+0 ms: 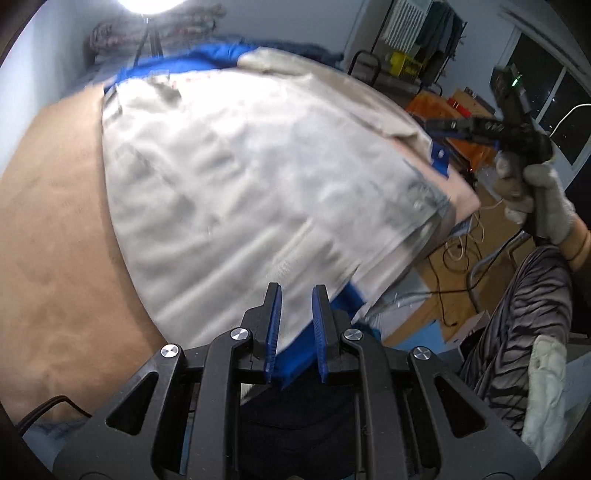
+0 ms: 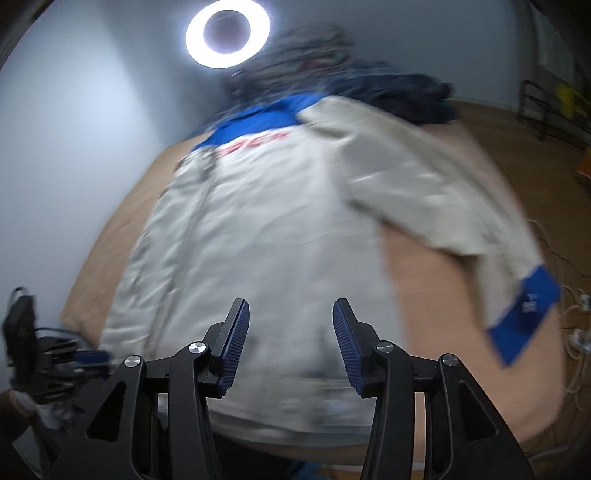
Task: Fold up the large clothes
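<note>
A large cream jacket (image 1: 240, 184) with a blue collar and blue hem lies spread on the tan table (image 1: 55, 240). My left gripper (image 1: 297, 295) is at the jacket's near hem, shut on the cream cloth and the blue hem band. In the right wrist view the jacket (image 2: 277, 240) lies back up with red lettering, and one sleeve with a blue cuff (image 2: 524, 314) stretches off to the right. My right gripper (image 2: 291, 314) hovers above the lower back of the jacket, open, nothing between its pads. A gloved hand (image 1: 543, 206) holds it at the table's right side.
A ring light (image 2: 227, 33) shines at the far wall. A dark pile of clothes (image 2: 388, 92) sits at the table's far end. Right of the table, the floor holds cables (image 1: 458, 254), orange boxes (image 1: 432, 103) and a clothes rack (image 1: 424, 33).
</note>
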Available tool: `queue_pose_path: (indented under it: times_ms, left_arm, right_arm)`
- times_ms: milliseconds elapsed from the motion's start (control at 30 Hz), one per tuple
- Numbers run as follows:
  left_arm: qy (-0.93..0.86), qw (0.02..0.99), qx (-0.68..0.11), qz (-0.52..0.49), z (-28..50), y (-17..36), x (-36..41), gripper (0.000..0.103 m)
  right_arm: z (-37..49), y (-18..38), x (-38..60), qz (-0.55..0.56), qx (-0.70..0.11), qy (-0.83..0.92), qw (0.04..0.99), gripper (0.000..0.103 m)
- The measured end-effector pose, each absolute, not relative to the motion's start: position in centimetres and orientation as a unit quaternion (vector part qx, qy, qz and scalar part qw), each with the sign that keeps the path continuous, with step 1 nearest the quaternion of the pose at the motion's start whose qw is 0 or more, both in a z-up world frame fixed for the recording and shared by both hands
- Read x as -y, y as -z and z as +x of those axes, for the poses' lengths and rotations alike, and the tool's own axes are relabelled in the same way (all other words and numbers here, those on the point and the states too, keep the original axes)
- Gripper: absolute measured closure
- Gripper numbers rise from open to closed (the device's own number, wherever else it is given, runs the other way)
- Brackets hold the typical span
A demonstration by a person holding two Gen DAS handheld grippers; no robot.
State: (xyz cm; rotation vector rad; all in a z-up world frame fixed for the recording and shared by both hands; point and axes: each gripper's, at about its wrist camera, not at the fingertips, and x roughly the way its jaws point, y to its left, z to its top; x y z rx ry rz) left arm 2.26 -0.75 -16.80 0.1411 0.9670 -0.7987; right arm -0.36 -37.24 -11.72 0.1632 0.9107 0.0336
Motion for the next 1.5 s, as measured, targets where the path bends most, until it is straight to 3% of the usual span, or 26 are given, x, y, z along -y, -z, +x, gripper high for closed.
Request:
queue_pose_path:
  times_ms: [167,467,1033,1067,1200,1500]
  left_arm:
    - [0.372,0.822,-0.428,0.046,3.5,13.3,1.3,0.072]
    - [0.366,0.83,-0.419,0.044,7.2,11.8,3.0,0.072]
    - [0.346,0.816,-0.463,0.02,12.2,15.5,3.9,0.072]
    - [0.345,0.815,-0.464,0.016,12.5,15.6,3.9,0.072]
    - [0.345,0.814,-0.467,0.005,13.0,15.9,3.8,0.072]
    - [0.365,0.815,-0.449,0.009,12.3,14.9,4.3,0.072]
  right_arm:
    - [-0.2,10.6,43.4,0.084,-0.43,0.037,0.898,0.057]
    - [3.0,11.3,50.9,0.059,-0.447,0.112,0.886,0.057]
    - [10.4,16.3,55.0,0.01,-0.503,0.13,0.854,0.057]
    - [10.5,16.6,54.8,0.004,-0.509,0.126,0.852,0.058]
    - [10.6,16.9,54.3,-0.005,-0.518,0.118,0.847,0.095]
    - [9.5,13.7,51.2,-0.027,-0.504,0.102,0.857,0.101]
